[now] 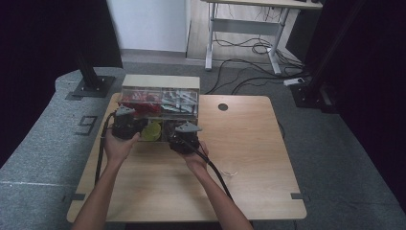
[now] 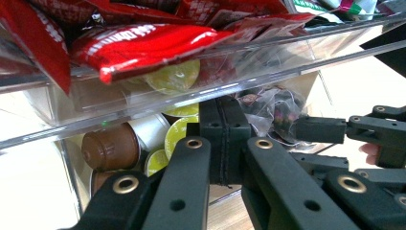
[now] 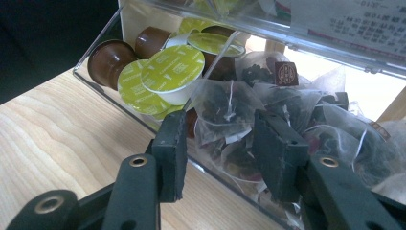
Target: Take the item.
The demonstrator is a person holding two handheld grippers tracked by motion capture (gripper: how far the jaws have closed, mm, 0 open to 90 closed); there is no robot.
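Your right tool [image 3: 218, 153] stands partly open at the lower right compartment of the clear organizer [image 1: 159, 91], its pads either side of a tea bag [image 3: 225, 108] without pressing it. Your left tool [image 2: 224, 143] is closed on nothing, just before the lower left compartment of coffee capsules [image 2: 111, 146]. The organizer sits at the tabletop's [image 1: 239, 158] far left edge.
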